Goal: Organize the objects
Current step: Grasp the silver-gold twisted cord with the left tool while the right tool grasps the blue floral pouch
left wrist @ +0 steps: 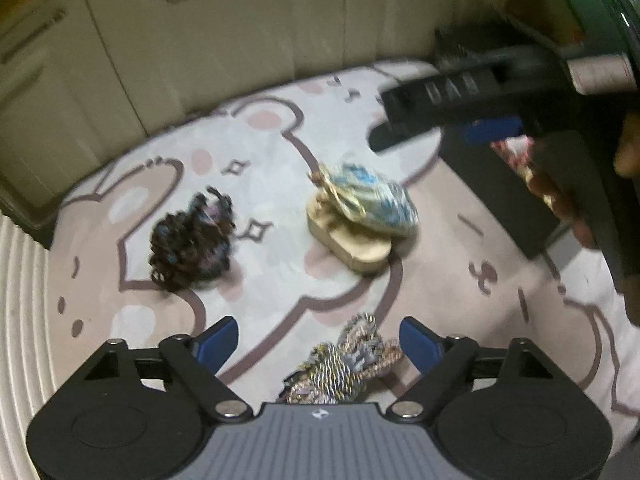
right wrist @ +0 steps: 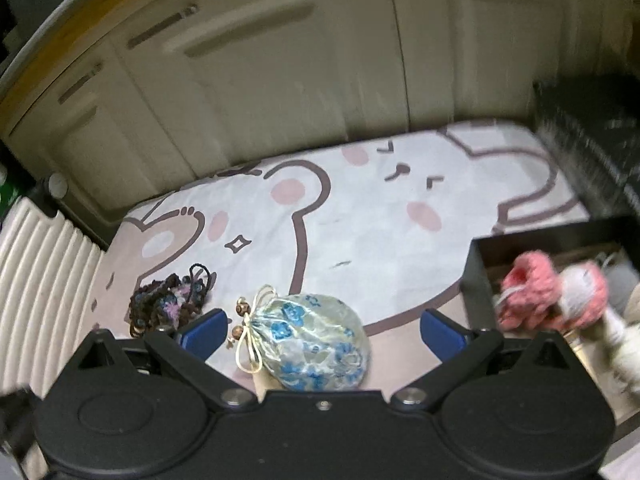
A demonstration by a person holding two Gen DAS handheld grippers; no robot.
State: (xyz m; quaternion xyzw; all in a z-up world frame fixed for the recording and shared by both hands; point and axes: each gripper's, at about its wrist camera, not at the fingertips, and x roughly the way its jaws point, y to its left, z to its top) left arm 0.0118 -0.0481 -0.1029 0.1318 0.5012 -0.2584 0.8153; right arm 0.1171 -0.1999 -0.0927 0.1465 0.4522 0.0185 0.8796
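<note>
In the left wrist view my left gripper [left wrist: 320, 340] hangs open over a bear-print mat [left wrist: 280, 152]. A multicoloured braided rope bundle [left wrist: 344, 364] lies between its blue pads [left wrist: 218, 340], and neither pad touches it. A blue-flowered drawstring pouch [left wrist: 368, 196] rests on a beige oval box [left wrist: 356, 244]. A dark crocheted piece [left wrist: 188, 240] lies to the left. In the right wrist view my right gripper [right wrist: 324, 332] is open around the pouch [right wrist: 308, 340], with gaps on both sides. The right gripper [left wrist: 384, 118] shows blurred at the upper right of the left wrist view.
A black bin [right wrist: 480, 276] at the right holds pink and grey knitted items [right wrist: 552, 300]. Cream cabinet doors [right wrist: 280, 80] stand along the far edge of the mat. A ribbed white surface [right wrist: 44, 264] borders the mat on the left.
</note>
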